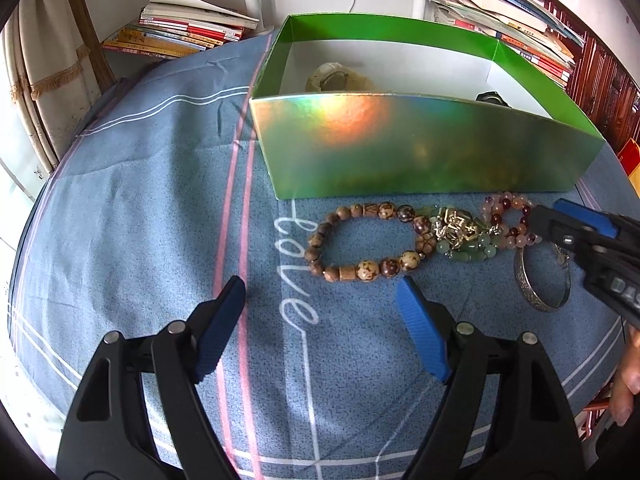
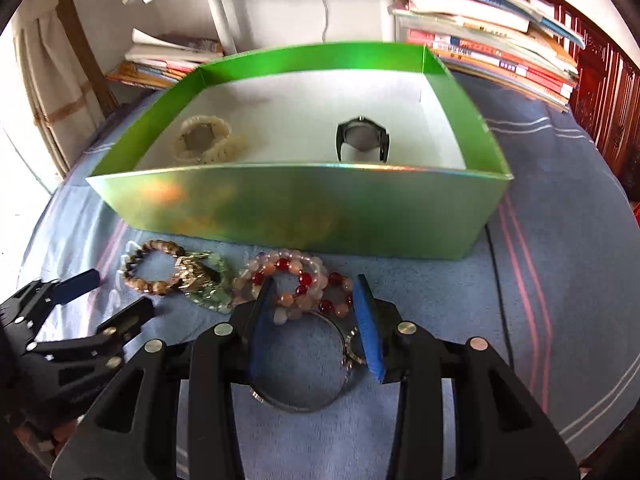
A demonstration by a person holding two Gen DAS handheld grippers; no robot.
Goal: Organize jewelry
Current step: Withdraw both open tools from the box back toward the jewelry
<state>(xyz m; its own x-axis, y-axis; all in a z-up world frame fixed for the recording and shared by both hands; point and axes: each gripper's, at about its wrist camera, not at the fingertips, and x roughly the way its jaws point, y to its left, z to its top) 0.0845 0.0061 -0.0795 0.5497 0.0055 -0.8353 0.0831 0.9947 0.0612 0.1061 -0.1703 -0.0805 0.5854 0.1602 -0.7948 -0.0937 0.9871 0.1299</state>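
Observation:
A green box (image 1: 420,148) (image 2: 304,208) stands on the blue cloth; inside lie a cream beaded watch (image 2: 204,140) and a dark watch (image 2: 362,140). In front of it lie a brown wooden bead bracelet (image 1: 368,242) (image 2: 150,266), a green-and-silver bracelet (image 1: 460,236) (image 2: 204,280), a pink-and-red bead bracelet (image 1: 508,220) (image 2: 296,284) and a silver bangle (image 1: 540,280) (image 2: 304,364). My left gripper (image 1: 320,292) is open, hovering short of the wooden bracelet. My right gripper (image 2: 314,292) is open, its fingers on either side of the bangle and the pink beads.
Stacks of books (image 1: 180,28) (image 2: 492,40) lie behind the box at left and right. A white post (image 2: 220,20) rises behind. A curtain (image 1: 36,92) hangs far left. Dark wooden furniture (image 2: 608,92) stands at right.

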